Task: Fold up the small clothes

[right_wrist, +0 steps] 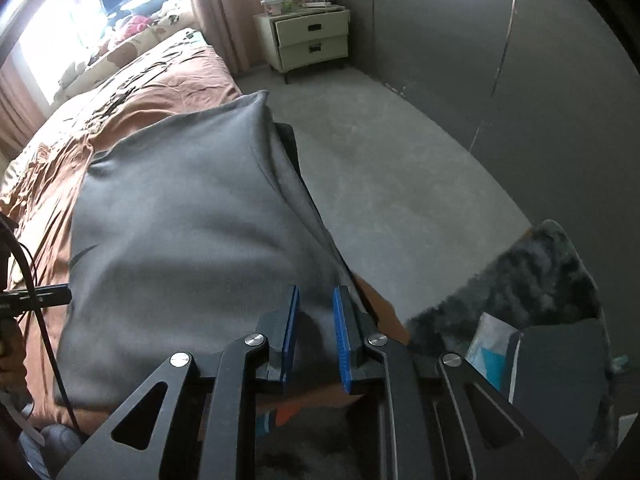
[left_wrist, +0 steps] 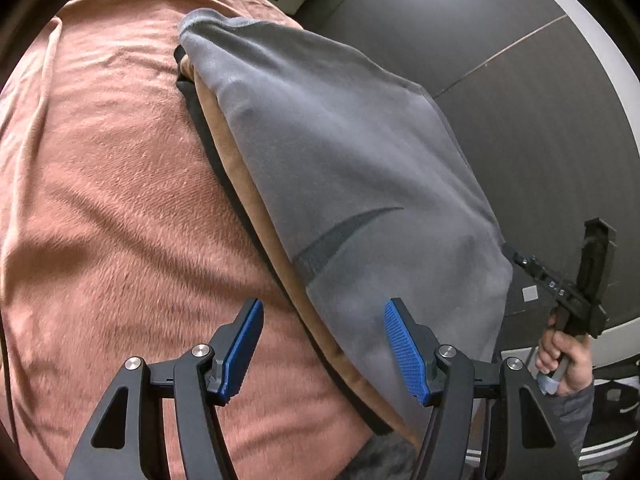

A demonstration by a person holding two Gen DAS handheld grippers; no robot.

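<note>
Right gripper (right_wrist: pixel 316 332): blue pads nearly together, pinching near corner of grey garment (right_wrist: pixel 188 216). Left gripper (left_wrist: pixel 324 344): jaws wide apart, nothing between, hovering over garment's left edge. Garment spread across edge of bed with rust-pink blanket (left_wrist: pixel 112 184), part overhanging grey floor (right_wrist: pixel 400 184).
</note>
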